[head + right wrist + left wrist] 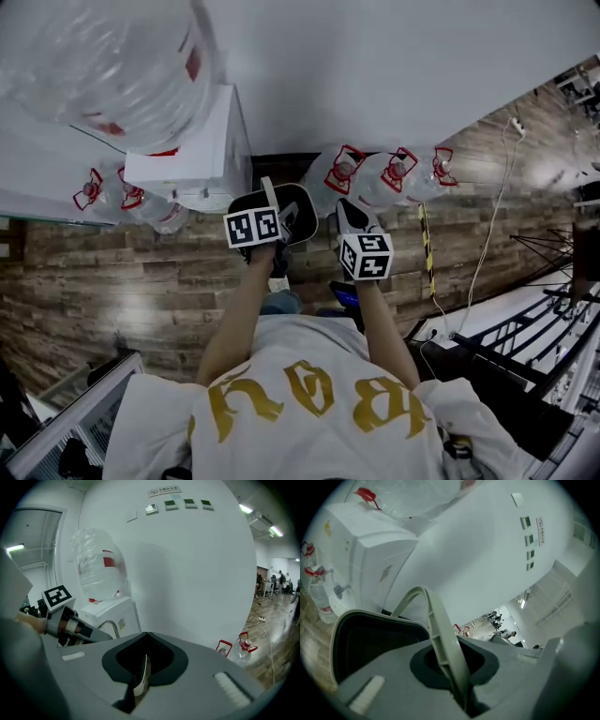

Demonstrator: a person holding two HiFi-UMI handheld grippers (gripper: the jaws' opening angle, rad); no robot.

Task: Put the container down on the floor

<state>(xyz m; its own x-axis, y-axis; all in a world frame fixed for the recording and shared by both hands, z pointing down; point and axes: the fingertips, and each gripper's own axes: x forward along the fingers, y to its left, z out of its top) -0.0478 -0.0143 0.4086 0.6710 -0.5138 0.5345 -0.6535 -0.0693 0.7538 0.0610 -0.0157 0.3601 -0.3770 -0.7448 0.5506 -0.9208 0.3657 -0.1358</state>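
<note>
A black container with a pale grey hoop handle hangs in the air in front of the white wall. My left gripper is shut on that handle. In the left gripper view the handle runs up out of the closed jaws of the left gripper, and the container's dark open mouth lies to the left. My right gripper is held beside the container, to its right. In its own view the right gripper is shut with nothing held.
A white water dispenser with an upturned clear bottle stands at the left, close to the container. Several water bottles line the wall on the wooden floor. A white cable and black racks are at the right.
</note>
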